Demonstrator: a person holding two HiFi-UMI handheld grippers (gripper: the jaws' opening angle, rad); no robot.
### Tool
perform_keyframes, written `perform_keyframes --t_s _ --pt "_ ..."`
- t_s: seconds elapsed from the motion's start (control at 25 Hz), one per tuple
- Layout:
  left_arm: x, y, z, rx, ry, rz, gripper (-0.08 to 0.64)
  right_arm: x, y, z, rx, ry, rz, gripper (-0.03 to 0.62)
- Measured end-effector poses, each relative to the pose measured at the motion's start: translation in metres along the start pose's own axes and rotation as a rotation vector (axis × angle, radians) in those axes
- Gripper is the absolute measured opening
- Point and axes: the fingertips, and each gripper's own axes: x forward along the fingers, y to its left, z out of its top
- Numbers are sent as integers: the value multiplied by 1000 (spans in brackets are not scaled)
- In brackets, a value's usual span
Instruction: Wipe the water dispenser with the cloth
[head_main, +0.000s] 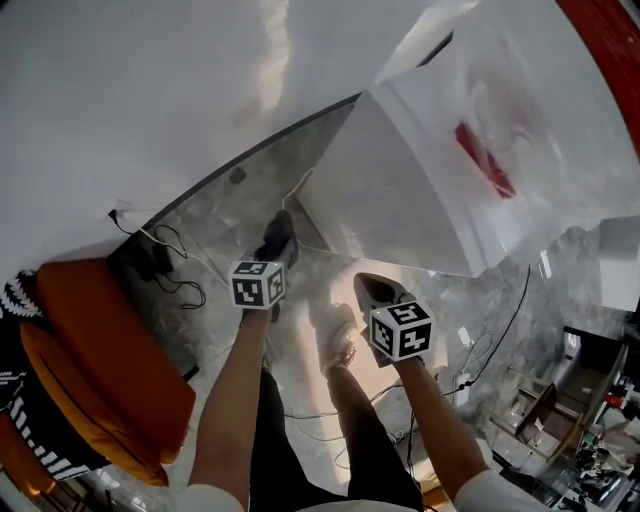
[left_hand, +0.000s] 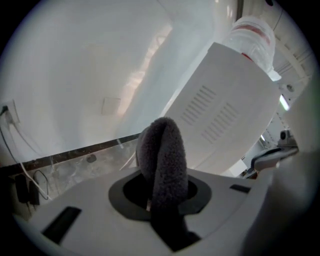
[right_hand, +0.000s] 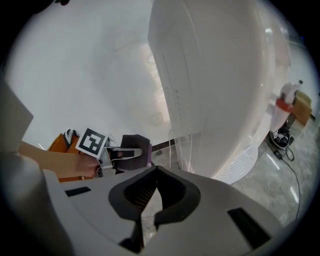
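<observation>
The white water dispenser (head_main: 420, 190) stands on the marble floor at the upper right, and a clear bottle (left_hand: 252, 35) sits on top of it. My left gripper (head_main: 277, 245) is shut on a dark grey cloth (left_hand: 162, 160), which bulges up out of the jaws; it sits a short way left of the dispenser's louvred side (left_hand: 220, 117), not touching it. In the right gripper view the cloth (right_hand: 137, 145) and left gripper (right_hand: 131, 154) show at the left. My right gripper (right_hand: 155, 170) is shut and holds nothing, close to the dispenser's body (right_hand: 215, 90).
An orange seat (head_main: 100, 360) stands at the left by the white wall. Black cables (head_main: 165, 255) and a plug lie on the floor, with a wall socket (left_hand: 9, 112) above. My shoe (head_main: 338, 335) is below the grippers. Clutter (head_main: 570, 420) fills the lower right.
</observation>
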Motion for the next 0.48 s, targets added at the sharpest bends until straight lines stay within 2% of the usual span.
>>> perform_keyframes --t_s 0.28,0.48 --pt "97 21 -10 31 37 -47 81 50 -22 -27 28 51 7 15" --pt "144 31 -5 55 31 -62 81 73 -31 -40 29 64 14 15"
